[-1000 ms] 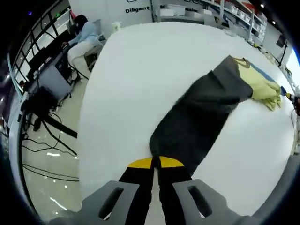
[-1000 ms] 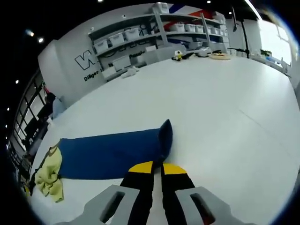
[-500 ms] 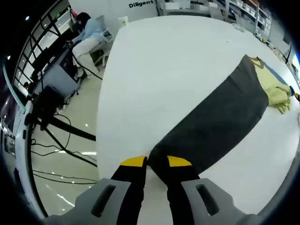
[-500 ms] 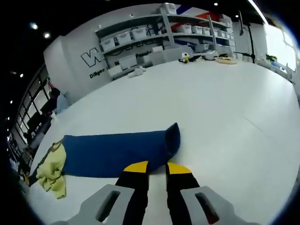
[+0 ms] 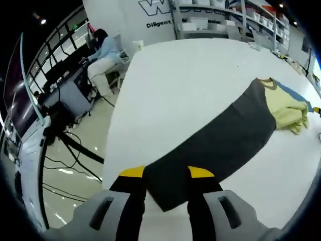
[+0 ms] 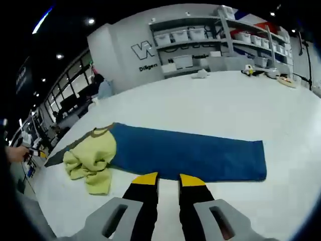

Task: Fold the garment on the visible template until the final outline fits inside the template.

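Garment [image 5: 220, 138] flat on white worktop [image 5: 185, 80]: dark grey leg in left gripper view, blue leg [image 6: 190, 153] in right gripper view, yellow bunched part [image 6: 93, 158] at the far end. Left tongs [image 5: 166, 173] parted, grey hem corner lying between the jaws, not pinched. Right tongs [image 6: 168, 178] slightly parted, holding nothing, just short of blue leg's edge. Person seated [image 5: 105, 52] at desk beyond worktop; shelves with bins [image 6: 200, 37] on back wall.
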A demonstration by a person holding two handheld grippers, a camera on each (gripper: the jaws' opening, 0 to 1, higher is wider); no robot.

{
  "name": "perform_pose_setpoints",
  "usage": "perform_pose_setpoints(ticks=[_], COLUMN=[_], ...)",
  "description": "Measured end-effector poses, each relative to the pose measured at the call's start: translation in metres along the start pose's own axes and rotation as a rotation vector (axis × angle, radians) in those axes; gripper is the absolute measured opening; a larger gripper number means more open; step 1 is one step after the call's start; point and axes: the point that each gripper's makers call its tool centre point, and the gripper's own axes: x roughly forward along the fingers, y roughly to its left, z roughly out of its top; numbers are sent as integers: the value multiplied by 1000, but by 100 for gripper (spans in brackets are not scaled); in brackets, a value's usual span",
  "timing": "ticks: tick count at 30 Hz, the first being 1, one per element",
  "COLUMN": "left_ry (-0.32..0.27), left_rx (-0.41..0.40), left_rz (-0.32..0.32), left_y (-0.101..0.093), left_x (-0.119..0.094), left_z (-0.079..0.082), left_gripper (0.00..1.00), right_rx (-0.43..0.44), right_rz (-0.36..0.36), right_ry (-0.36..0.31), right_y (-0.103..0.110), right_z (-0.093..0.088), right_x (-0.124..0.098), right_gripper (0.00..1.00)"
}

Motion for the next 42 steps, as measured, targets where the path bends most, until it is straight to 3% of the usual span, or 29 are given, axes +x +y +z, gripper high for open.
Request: perform_pose_setpoints(ticks=[7,13,17,25,28,34,39,42], left_ry=[-45,-68,-90,-142,-145,-141,-124,-84], left_rx=[75,133,201,404,479,572,592,608], left_rz=[-159,-278,-377,-611,-641,-667,-655,-656], left_y=[-74,-135,-177,-290,-316,-348,-353,-353], left_x=[-2,-4,0,-6,-3,12,24,32], left_z=[8,11,17,17,15,22,29,25], left_gripper=[40,40,39,36,35,34,32,29], right_rx=[-153,-322,-470,-656,-718,-777,-819,-817], right_rz=[170,285,359,451,467,478,479,482], right_ry=[60,107,157,211,222,234,244,235], right_y=[49,89,112,134,137,134,130,131], right_z=[-12,-24,-41,-63,-67,-69,-71,-69], right_x=[19,30,33,35,37,40,43,45], right_gripper=[11,15,15,15,16,16,15,15])
